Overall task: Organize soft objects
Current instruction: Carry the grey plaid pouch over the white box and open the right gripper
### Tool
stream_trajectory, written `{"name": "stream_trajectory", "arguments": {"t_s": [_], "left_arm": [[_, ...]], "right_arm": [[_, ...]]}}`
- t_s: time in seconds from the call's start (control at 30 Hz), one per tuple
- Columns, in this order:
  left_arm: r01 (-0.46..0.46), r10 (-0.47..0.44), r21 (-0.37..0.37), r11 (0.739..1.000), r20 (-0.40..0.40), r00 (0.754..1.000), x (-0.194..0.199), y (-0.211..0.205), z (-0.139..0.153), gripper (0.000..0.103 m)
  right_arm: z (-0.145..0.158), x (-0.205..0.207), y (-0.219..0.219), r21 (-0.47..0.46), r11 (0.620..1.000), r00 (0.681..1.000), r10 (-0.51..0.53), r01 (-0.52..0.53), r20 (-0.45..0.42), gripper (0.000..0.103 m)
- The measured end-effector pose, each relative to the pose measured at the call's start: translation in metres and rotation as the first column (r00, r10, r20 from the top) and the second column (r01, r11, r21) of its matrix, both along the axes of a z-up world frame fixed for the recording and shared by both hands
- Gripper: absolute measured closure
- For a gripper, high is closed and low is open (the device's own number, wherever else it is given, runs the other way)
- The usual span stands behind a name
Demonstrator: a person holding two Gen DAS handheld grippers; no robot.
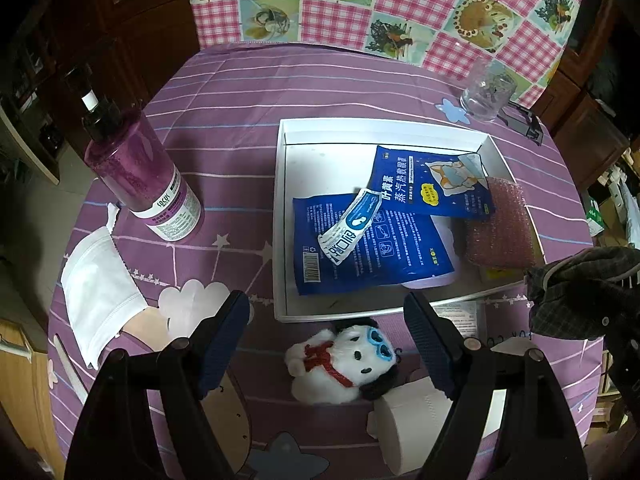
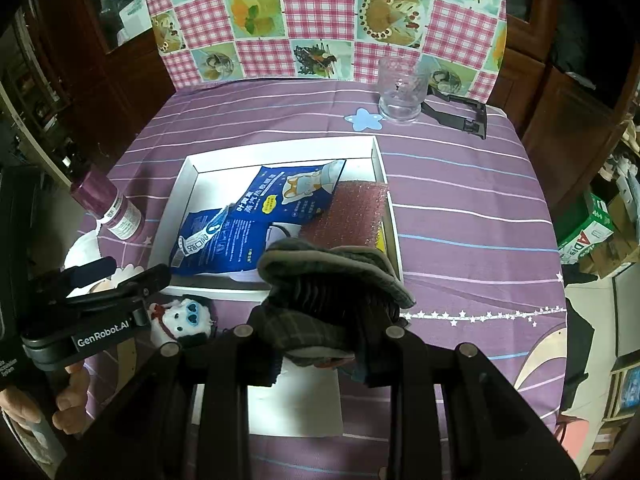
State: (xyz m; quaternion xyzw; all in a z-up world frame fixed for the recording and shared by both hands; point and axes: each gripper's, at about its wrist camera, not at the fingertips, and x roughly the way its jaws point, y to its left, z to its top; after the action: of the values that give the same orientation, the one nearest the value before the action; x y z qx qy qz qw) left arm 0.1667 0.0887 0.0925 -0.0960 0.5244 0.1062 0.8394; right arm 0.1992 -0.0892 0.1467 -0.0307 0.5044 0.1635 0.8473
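The right tongs point(image 2: 332, 300) are clenched on a plaid fabric piece point(image 2: 336, 268) held over the white tray's point(image 2: 280, 145) near edge. The left tongs point(image 1: 328, 320) hang released above the plush toy point(image 1: 344, 364) on the worktop point(image 1: 224, 128).

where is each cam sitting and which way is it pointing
Left wrist: on the left gripper, open above the near table edge, facing across the plush dog to the white tray; its fingers show.
Right wrist: on the right gripper, shut on a plaid cloth item, facing the same tray from its right; the left gripper and a hand show.
Shared: tray, dog, glass, purple bottle.
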Motion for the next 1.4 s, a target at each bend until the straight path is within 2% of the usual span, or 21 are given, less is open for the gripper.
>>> {"name": "stream_trajectory", "arguments": {"t_s": [0.5,0.7,0.87,1.17,1.3,1.4], "left_arm": [[0.007,-0.006,-0.007,1.000,0.005,1.000,0.000,-0.003,0.001,0.023],[0.023,-0.023,-0.022,0.999,0.006,1.000,0.002,-0.003,0.001,0.023],[0.017,-0.017,-0.027,0.999,0.012,1.000,0.002,0.001,0.001,0.023],[-0.015,0.015,-0.034,0.999,0.013,1.000,-0.001,0.015,0.001,0.023],[-0.019,0.020,-0.039,0.999,0.017,1.000,-0.003,0.019,0.001,0.023],[-0.031,0.031,-0.034,0.999,0.014,0.999,-0.005,0.024,0.001,0.023]], "right_arm": [[0.005,0.000,-0.001,-0.002,1.000,1.000,0.008,-0.008,0.004,0.073],[0.015,0.000,0.002,0.084,0.994,0.997,0.074,-0.072,-0.011,0.073],[0.010,0.006,0.021,0.061,0.992,0.993,0.113,-0.112,-0.025,0.073],[0.004,0.036,0.059,0.085,0.972,0.968,0.226,-0.217,-0.113,0.073],[-0.010,0.050,0.081,0.141,0.955,0.940,0.286,-0.263,-0.186,0.073],[-0.024,0.055,0.104,0.111,0.946,0.920,0.321,-0.304,-0.223,0.073]]}}
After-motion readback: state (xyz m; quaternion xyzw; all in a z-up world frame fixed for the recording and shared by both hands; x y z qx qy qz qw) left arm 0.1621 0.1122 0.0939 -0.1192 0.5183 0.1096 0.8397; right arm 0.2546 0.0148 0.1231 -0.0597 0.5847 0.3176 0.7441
